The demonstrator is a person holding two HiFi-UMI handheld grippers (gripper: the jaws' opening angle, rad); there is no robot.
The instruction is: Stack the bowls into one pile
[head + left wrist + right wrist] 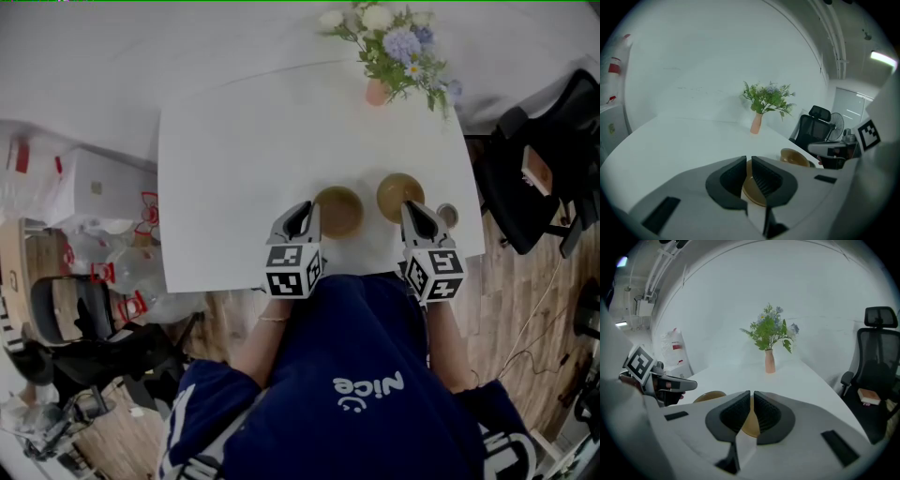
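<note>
Brown, side by side, not yet stacked: my left hand-held gripper (304, 212) pinches the left bowl (341, 212) by its rim, my right hand-held gripper (411, 209) the right bowl (397, 192).

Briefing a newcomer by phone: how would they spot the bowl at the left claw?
Find the white table, then its near edge, opposite the flower vase. There sit two brown bowls: pick the left bowl, rim in the left claw, not the right bowl.

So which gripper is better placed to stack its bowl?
Probably left: the left gripper pinches the left bowl by its outer rim, so it leads toward the right bowl, which the right gripper grips.
</note>
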